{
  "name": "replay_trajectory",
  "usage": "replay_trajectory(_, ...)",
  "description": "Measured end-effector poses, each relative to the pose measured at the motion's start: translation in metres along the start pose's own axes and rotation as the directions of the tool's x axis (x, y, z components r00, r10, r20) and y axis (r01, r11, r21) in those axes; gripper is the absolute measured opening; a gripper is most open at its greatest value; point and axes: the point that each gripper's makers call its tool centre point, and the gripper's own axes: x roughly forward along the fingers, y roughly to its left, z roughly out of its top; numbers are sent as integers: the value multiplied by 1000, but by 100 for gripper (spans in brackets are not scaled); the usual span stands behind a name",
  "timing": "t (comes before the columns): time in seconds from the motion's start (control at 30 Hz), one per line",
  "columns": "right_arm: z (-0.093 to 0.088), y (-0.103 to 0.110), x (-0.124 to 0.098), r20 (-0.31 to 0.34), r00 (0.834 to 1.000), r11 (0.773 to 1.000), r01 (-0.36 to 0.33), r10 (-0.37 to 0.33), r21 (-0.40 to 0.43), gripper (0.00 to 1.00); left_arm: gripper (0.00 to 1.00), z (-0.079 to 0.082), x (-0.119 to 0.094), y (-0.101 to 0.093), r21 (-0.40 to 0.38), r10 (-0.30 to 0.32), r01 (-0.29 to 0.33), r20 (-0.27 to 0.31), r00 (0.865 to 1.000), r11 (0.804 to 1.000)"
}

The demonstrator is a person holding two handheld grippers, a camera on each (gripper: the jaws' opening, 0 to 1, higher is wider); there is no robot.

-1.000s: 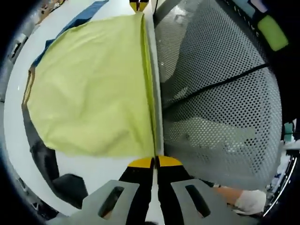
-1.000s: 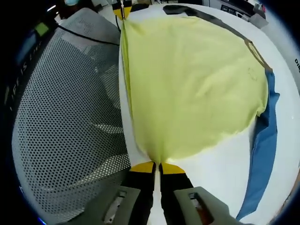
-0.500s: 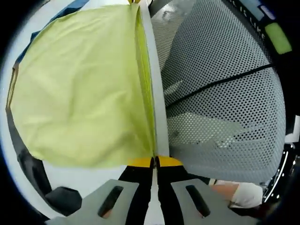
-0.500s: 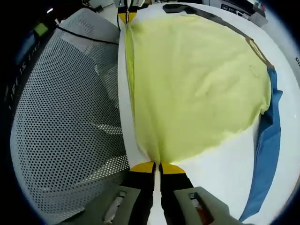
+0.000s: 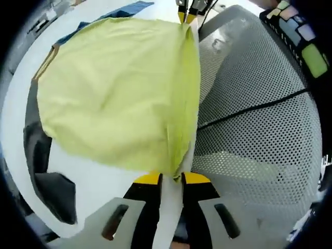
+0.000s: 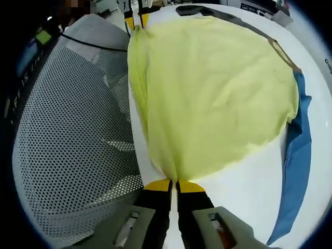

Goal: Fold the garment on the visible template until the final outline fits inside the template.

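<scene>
A yellow-green garment [image 5: 114, 88] lies spread on the white table [image 5: 104, 181], over a template of a blue strip [image 6: 295, 155] and a dark grey strip [image 5: 39, 150]. My left gripper [image 5: 172, 179] is at one near corner with its jaws parted; the cloth corner lies loose in the gap. My right gripper [image 6: 174, 184] is shut on the other near corner of the garment [image 6: 207, 93]. Between the two corners the hem sags in soft folds along the table edge. The left gripper [image 6: 135, 19] appears far off with its tips apart. The right gripper [image 5: 185, 13] appears at the far end of the hem.
A grey mesh chair back [image 5: 254, 129] stands right against the table edge beside the hem, crossed by a black cable [image 5: 254, 109]. The same chair back [image 6: 67, 129] is beside the right gripper. A brown collar edge [image 6: 282, 52] marks the garment's far side.
My left jaws have parted, and the hem that was stretched tight between the grippers now hangs slack. The right gripper keeps its hold.
</scene>
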Motion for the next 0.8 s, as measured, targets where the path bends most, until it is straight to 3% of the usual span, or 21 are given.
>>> replay_trajectory(0.2,0,0,0,5,1000,1000,3,-3,6,0,10,0,-1,0,-166,66,-54,68,995,985)
replay_trajectory(0.27,0,0,0,10,1000,1000,4,-4,12,0,7,0,2,-4,-242,55,-31,91,994,970)
replay_trajectory(0.57,0,0,0,13,1000,1000,5,-6,15,0,2,-4,5,-1,-305,80,-47,96,992,951)
replay_trajectory(0.63,0,0,0,14,1000,1000,6,-6,15,0,2,-4,4,-2,-299,75,-44,95,993,953)
replay_trajectory(0.7,0,0,0,15,1000,1000,6,-7,14,0,1,-4,-2,-1,-165,98,-84,80,992,983)
replay_trajectory(0.8,0,0,0,16,1000,1000,7,-7,16,0,1,-1,-8,-2,-80,109,-103,71,992,991)
